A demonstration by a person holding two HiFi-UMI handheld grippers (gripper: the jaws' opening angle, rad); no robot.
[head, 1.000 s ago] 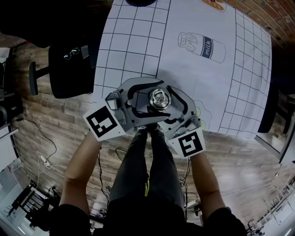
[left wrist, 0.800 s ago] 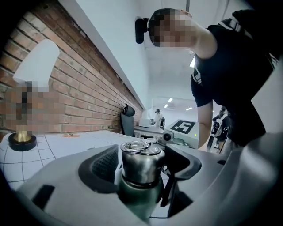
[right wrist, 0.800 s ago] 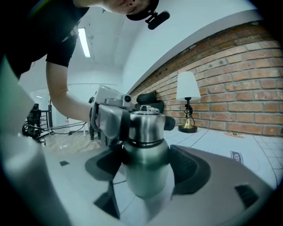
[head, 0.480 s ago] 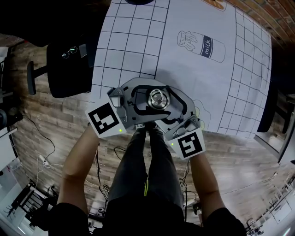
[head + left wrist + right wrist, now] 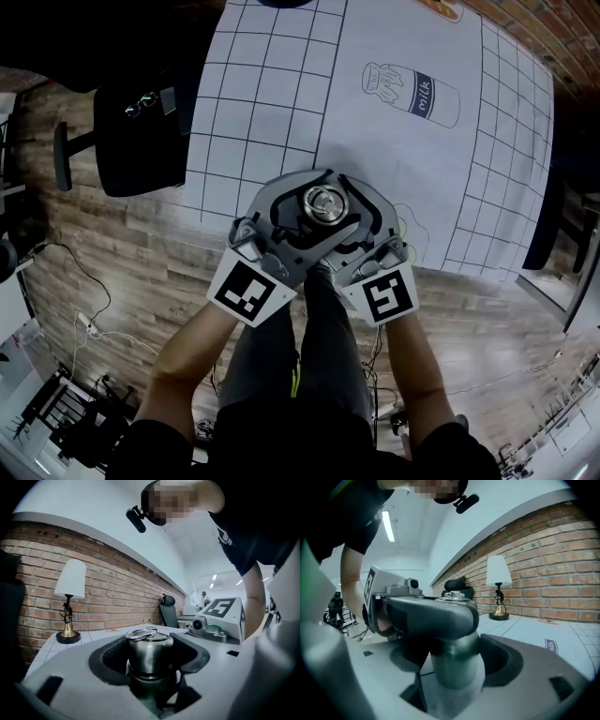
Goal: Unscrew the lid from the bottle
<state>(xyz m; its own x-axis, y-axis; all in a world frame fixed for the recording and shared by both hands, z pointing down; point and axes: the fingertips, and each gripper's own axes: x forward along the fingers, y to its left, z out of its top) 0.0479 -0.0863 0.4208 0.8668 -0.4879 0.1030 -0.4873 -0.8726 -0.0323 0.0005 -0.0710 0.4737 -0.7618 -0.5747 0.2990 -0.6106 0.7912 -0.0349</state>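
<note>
Nearest me, low in the head view, are my legs [image 5: 300, 366] over the wood floor [image 5: 112, 272], with both forearms reaching up the frame to the two marker cubes [image 5: 248, 291]. My left hand-held gripper [image 5: 317, 197] comes in from the lower left of that view, and its jaws have just been closing. They now sit clamped round the lid [image 5: 149, 649], a steel cap with a wire ring lying flat on top, with the dark pads hugging it on both sides. My right hand-held gripper [image 5: 453, 672] comes in from the lower right and sits lower down. Its jaws are closed on the body of the bottle [image 5: 151, 684], just beneath the left jaw that crosses above it. The bottle stands upright at the centre of the head view, at the near edge of the table [image 5: 281, 103], which wears a white gridded cloth. Further up the cloth is a milk drawing [image 5: 411, 94]. A black chair [image 5: 141, 141] stands beside the table at the left. At the far end, a lamp [image 5: 69, 599] stands in front of the brick wall [image 5: 122, 595].
</note>
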